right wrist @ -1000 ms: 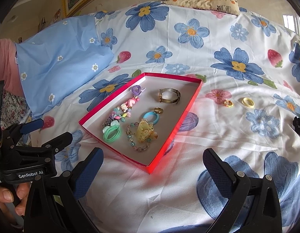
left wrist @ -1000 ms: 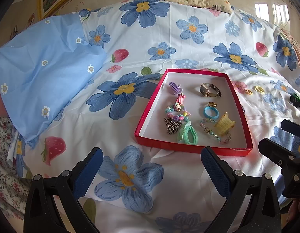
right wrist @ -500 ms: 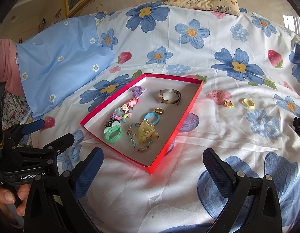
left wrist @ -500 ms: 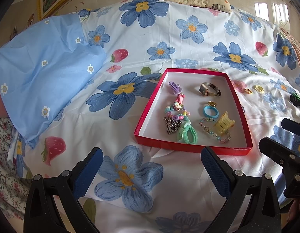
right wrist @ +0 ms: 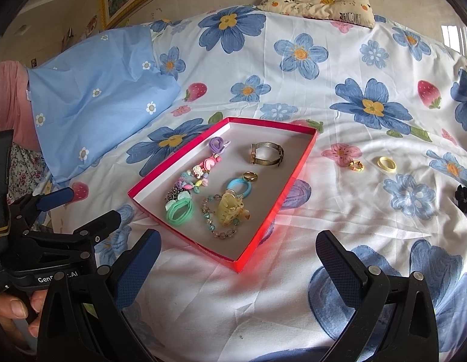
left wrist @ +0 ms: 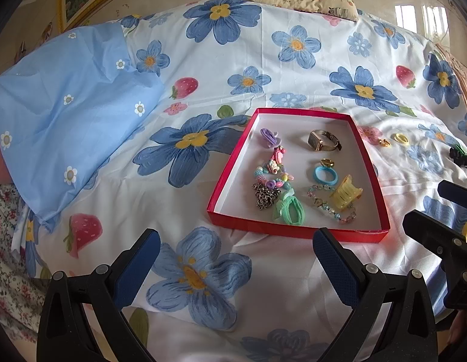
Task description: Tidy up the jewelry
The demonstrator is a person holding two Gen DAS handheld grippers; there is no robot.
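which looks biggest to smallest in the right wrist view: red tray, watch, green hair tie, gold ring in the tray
1. red tray
2. watch and green hair tie: alike, and the tie lies nearer the camera, so unranked
3. gold ring

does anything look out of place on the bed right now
Yes. Three pieces lie loose on the sheet to the right of the red tray: a gold earring, a yellow ring and a black clip. Everything else is in the tray.
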